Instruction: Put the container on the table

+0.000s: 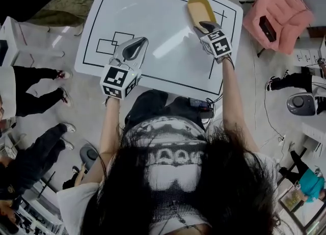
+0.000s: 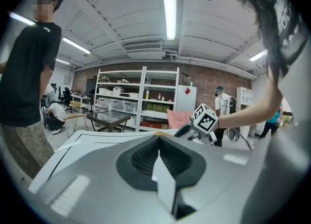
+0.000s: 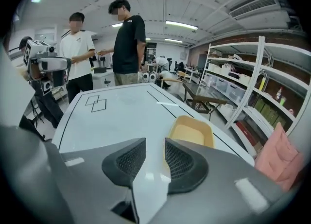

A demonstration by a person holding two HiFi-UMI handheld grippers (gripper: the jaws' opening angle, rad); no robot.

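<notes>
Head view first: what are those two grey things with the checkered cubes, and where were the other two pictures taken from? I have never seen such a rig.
There is no robot here. A person holds a two-jaw gripper in each hand, and the marker cubes are part of those grippers. The head view comes from a camera on the person's head and looks steeply down onto a white table with black lines. The other two pictures come from a camera riding on each gripper, looking along its jaws. The left gripper has its jaws together and holds nothing. The right gripper has its jaws apart with nothing between them. The yellow container lies on the table just beyond it, near the far right corner.
</notes>
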